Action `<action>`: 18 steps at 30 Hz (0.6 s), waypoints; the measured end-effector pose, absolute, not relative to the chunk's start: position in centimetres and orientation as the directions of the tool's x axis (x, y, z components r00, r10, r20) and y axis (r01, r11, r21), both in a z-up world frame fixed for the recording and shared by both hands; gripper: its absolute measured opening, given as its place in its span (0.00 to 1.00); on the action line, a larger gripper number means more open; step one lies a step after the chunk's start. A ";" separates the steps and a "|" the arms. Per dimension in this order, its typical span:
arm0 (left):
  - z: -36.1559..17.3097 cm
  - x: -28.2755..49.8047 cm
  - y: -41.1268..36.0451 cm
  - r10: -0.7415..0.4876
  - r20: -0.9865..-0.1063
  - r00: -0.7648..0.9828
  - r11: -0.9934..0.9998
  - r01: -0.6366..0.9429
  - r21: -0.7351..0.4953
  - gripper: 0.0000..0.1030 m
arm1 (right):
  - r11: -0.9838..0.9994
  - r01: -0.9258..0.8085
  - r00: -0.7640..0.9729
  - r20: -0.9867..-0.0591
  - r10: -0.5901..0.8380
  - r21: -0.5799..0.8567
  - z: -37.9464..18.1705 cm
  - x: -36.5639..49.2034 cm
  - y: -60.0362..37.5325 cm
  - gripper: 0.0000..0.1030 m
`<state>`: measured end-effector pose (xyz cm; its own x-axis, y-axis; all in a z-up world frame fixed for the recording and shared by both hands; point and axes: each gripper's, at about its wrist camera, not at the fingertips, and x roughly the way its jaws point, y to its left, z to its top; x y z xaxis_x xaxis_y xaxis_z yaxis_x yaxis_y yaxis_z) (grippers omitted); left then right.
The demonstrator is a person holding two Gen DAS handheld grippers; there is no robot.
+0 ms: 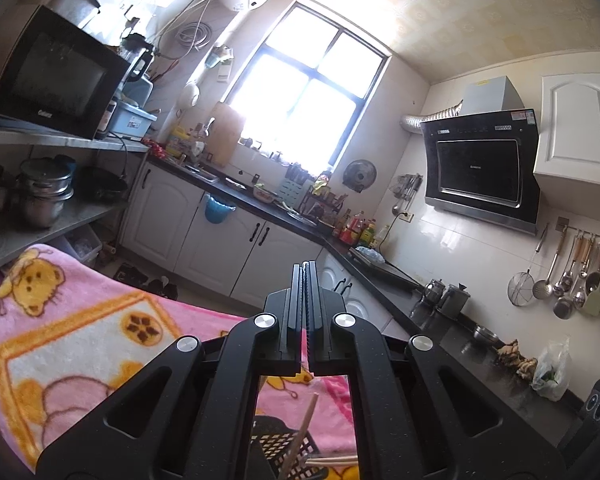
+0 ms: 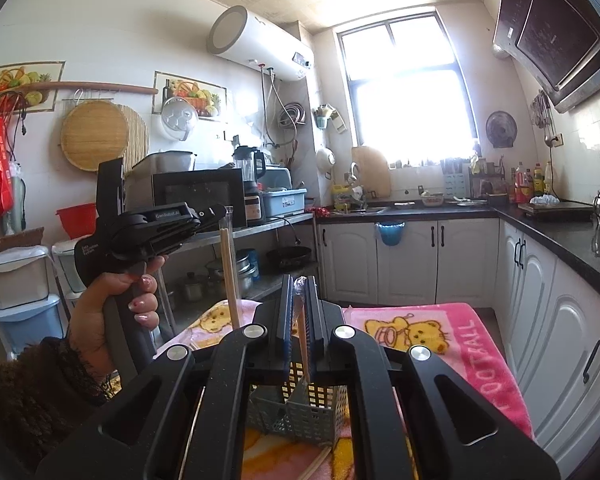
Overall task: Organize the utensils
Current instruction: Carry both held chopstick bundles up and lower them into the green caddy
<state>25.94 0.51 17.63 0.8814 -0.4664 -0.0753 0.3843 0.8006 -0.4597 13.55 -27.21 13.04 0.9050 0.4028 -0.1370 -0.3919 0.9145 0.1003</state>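
Observation:
My right gripper [image 2: 300, 280] is shut on a wrapped wooden chopstick [image 2: 301, 334] that hangs down toward a grey perforated utensil basket [image 2: 300, 412] on the pink blanket [image 2: 440, 332]. A pair of wooden chopsticks [image 2: 230, 276] stands upright left of my fingers. My left gripper [image 2: 216, 211], seen in the right wrist view in a hand at the left, is shut with nothing visible in it. In the left wrist view its jaws [image 1: 305, 266] are closed together and point at the kitchen; below them a chopstick [image 1: 300, 436] leans over a dark basket [image 1: 284, 448].
The pink cartoon blanket [image 1: 80, 320] covers the table. Black counters with white cabinets [image 2: 460, 260] run along the back and right. A metal shelf with a microwave [image 2: 200, 192] and pots stands at the left. More chopsticks [image 2: 316, 464] lie on the blanket near the basket.

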 end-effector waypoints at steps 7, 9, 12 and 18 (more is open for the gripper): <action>15.4 26.5 0.0 -0.463 -0.107 0.880 0.810 0.371 -0.454 0.00 | 0.915 -0.386 0.898 -0.180 0.401 0.115 11.8 14.8 -26.6 0.06; 14.8 26.5 0.0 -0.468 -0.112 0.877 0.809 0.374 -0.454 0.00 | 0.915 -0.384 0.896 -0.191 0.401 0.121 11.3 15.1 -26.5 0.06; 14.0 26.5 0.0 -0.472 -0.120 0.873 0.809 0.376 -0.452 0.00 | 0.915 -0.381 0.893 -0.203 0.401 0.130 10.6 15.5 -26.3 0.06; 12.5 26.4 0.1 -0.476 -0.150 0.866 0.810 0.366 -0.457 0.00 | 0.917 -0.369 0.886 -0.239 0.396 0.151 9.3 16.3 -25.9 0.06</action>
